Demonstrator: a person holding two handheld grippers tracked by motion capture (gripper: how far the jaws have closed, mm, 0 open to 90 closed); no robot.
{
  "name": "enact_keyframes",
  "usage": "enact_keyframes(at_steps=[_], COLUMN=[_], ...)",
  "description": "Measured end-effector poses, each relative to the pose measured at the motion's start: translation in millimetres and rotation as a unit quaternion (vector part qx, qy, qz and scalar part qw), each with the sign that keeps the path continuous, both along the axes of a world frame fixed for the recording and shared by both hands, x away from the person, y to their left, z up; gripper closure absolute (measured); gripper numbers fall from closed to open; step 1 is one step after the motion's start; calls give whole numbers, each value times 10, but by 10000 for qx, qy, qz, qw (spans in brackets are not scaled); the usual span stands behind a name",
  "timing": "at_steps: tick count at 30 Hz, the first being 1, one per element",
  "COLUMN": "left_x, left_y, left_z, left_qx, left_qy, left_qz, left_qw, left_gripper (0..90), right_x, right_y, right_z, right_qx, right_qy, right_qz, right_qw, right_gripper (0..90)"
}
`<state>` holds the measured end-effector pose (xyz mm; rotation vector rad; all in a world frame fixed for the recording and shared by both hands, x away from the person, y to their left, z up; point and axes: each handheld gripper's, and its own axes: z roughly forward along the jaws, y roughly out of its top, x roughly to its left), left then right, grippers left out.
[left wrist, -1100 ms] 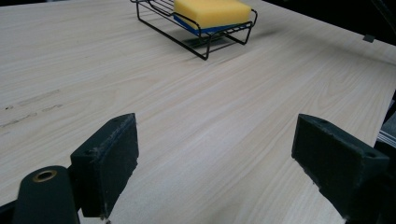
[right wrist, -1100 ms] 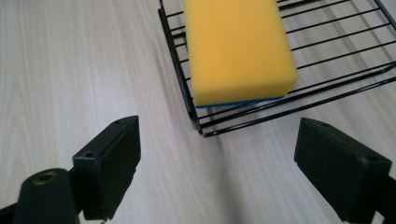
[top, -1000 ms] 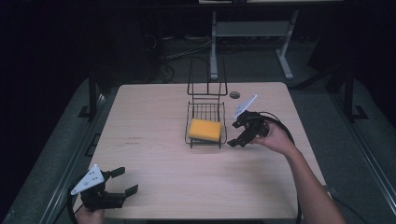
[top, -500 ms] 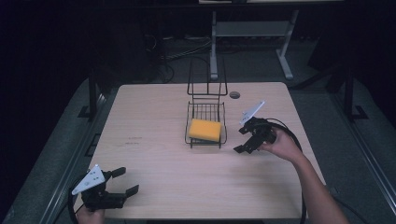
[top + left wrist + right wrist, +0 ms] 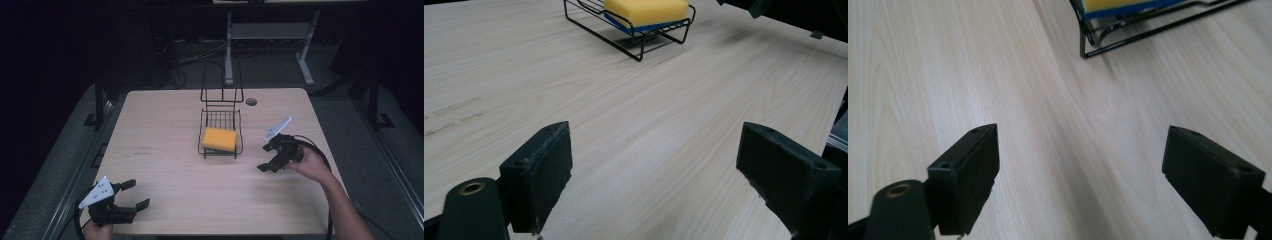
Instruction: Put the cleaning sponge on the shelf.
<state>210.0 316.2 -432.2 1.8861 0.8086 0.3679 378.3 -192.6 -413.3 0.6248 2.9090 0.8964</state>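
Note:
A yellow sponge (image 5: 219,138) with a blue underside lies in a black wire rack (image 5: 237,125) at the middle of the wooden table (image 5: 175,115). The same sponge (image 5: 646,10) and rack (image 5: 624,42) appear far ahead in the left gripper view, and the rack's corner (image 5: 1088,47) sits at the top of the right gripper view. My right gripper (image 5: 266,157) hovers open just right of the rack, holding nothing. At the table's front left corner my left gripper (image 5: 136,194) is open and holds nothing.
The rack has a tall wire back (image 5: 221,82) toward the far side. A round grommet hole (image 5: 251,101) lies behind it. A metal stand (image 5: 270,35) rises beyond the table's far edge. Bare wood spreads between the two grippers.
My right gripper has drawn back from the rack, toward the right and nearer the front edge. The left gripper has stayed put.

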Motion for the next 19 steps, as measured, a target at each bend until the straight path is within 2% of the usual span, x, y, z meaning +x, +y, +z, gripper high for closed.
enact_keyframes(at_steps=[14,19], left_x=[-1,3], left_y=[2,-7], left_z=[0,1], left_qx=[5,9], left_qy=[-4,-5], left_qz=[6,3], left_qw=[10000,10000], left_gripper=[140,141], right_x=[-133,-194], right_y=[-62,-62], right_z=[-111,-108], right_qx=[-135,-122], right_qy=[48,-13], right_qz=[-12,12], right_qw=[9999,9999], right_gripper=[149,149])
